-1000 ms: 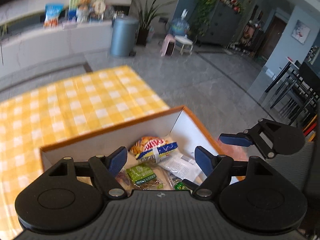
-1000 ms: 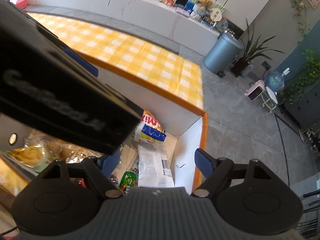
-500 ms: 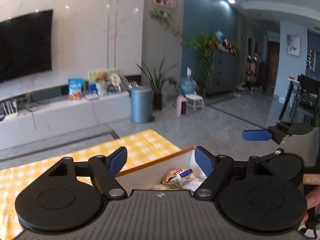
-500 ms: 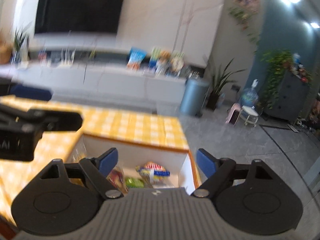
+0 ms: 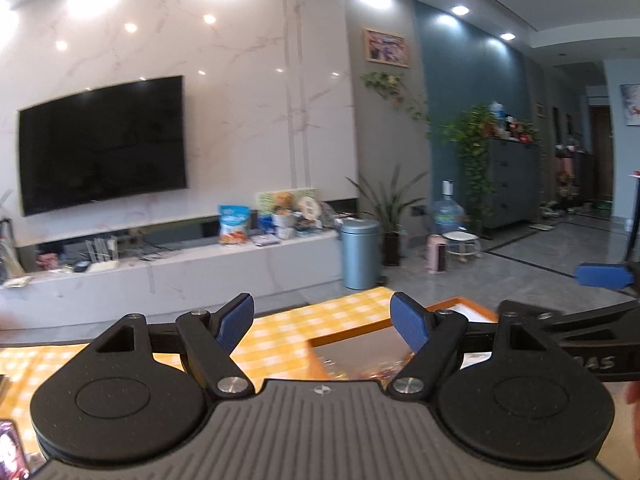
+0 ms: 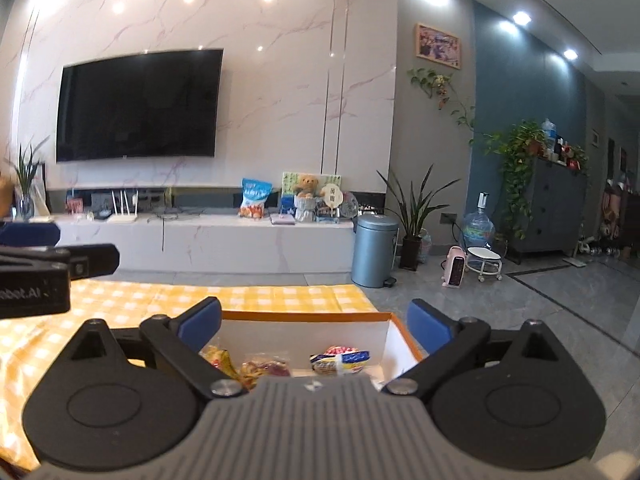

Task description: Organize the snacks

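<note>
A white box with an orange rim stands on the yellow checked tablecloth just below both grippers. Several snack packets lie in it, among them a red, yellow and blue one. My right gripper hovers above the box's near side, pointing almost level; its jaws are opening with nothing between them. My left gripper is open and empty, to the left of the box, whose inside looks blurred here. Each gripper shows at the edge of the other's view.
Beyond the table's far edge is grey floor, then a long white TV bench with snack bags and a teddy bear. A blue bin, potted plants, a water bottle, a pink heater and a small stool stand to the right.
Both grippers have risen and tilted up from looking down into the box to looking across the room. The right jaws have spread wider.
</note>
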### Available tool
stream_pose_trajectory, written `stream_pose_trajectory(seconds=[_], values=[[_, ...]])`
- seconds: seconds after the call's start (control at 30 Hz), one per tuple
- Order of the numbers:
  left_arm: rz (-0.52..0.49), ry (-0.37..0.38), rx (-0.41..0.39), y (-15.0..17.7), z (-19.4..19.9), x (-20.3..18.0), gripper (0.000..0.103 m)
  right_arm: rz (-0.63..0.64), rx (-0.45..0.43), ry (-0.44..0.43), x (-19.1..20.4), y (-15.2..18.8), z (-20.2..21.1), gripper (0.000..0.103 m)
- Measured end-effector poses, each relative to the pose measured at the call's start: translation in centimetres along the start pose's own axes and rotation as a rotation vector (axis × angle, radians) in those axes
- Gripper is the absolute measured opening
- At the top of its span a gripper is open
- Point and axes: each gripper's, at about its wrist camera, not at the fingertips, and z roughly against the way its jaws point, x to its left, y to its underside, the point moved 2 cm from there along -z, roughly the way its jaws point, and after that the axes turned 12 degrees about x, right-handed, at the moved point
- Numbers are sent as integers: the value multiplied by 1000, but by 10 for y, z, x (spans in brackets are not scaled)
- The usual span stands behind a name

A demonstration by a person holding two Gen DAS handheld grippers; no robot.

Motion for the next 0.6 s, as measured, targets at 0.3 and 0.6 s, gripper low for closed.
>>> stream_pose_trajectory(seconds=[0.3,0.6], values=[[18,-8,87,31,-25,-2,91,17,42,1,13,40,-4,100],[46,-3,256,65,-49,3,91,-51,203,47,7,64,-29,100]])
